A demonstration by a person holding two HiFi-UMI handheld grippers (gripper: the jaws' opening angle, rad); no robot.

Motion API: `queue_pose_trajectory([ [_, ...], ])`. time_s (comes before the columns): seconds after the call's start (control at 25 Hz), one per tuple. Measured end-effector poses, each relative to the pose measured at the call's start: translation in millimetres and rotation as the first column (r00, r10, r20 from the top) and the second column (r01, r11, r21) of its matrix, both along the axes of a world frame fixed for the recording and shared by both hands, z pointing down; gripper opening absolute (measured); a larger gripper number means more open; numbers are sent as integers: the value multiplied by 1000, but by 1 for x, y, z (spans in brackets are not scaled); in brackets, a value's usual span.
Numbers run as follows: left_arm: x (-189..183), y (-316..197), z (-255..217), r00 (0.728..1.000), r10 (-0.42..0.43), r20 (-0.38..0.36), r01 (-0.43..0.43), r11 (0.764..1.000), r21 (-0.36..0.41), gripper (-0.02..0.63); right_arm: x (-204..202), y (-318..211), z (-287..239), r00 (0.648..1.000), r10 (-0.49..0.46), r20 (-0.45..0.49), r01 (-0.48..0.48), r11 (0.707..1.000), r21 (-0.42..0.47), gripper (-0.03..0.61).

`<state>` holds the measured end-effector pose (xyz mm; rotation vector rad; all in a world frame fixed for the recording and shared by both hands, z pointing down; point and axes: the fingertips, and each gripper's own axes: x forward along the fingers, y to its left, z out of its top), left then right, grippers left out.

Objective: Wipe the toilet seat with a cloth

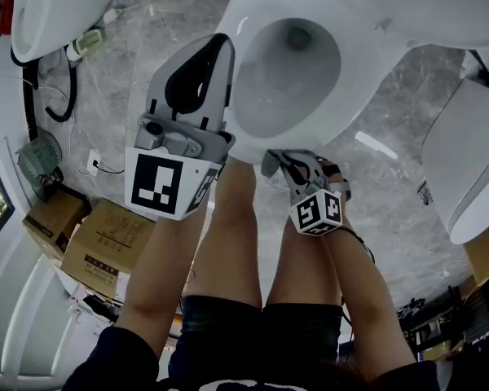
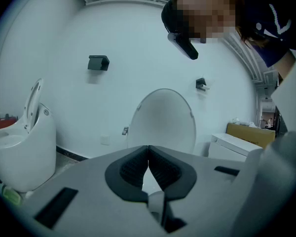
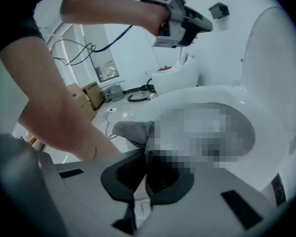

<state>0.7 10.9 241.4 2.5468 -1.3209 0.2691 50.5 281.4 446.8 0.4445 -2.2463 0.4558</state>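
Head view: the white glazed toilet [image 1: 367,72] is seen from above, its oval bowl open and the toilet seat [image 1: 246,141] forming a smooth glossy ring around it. The left gripper [image 1: 218,49] is held over the ring's left side, with its dark ribbed pads [image 1: 187,80] pressed together. The right gripper [image 1: 279,163] is held lower, at the ring's front edge, and the grey cloth [image 1: 269,162] is bunched at its tip; contact with the seat cannot be settled here. Grey veined stone floor [image 1: 383,177], two brown cardboard boxes [image 1: 106,249] at the left and a second white toilet [image 1: 57,6] at the upper left are noted. Left gripper view: the jaws are seen shut, pad against pad, with nothing between them. Beyond them the rounded lid [image 2: 164,117] stands upright against a plain white wall [image 2: 138,43], on which a small dark fitting [image 2: 98,62] is mounted. Right gripper view: the jaws are clamped on the cloth, a coarse knitted fabric whose loose rounded end projects past the tips, over the near edge of the seat and just beside the person's bare leg [image 3: 54,117]. The other gripper is seen raised at the top of this view, well apart from the cloth. The bowl interior is masked by a mosaic patch.
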Motion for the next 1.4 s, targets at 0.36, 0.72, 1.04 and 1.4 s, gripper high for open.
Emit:
queue_pose_trajectory([
  [0.36, 4, -1, 4, 1000, -3, 18, 3, 1000, 0, 20, 82, -31, 1, 979, -202, -42, 206, 967, 148, 35],
  [0.72, 21, 0, 9, 1000, 2, 2, -2, 1000, -9, 20, 166, -134, -1, 983, 141, -120, -108, 964, 244, 35],
  [1.04, 27, -3, 10, 1000, 12, 5, -12, 1000, -9, 20, 51, -19, 3, 978, -161, -132, 174, 981, 87, 35],
  [1.4, 30, -2, 9, 1000, 12, -5, -12, 1000, -12, 20, 138, -148, 15, 934, -72, -351, 145, 972, 186, 35],
])
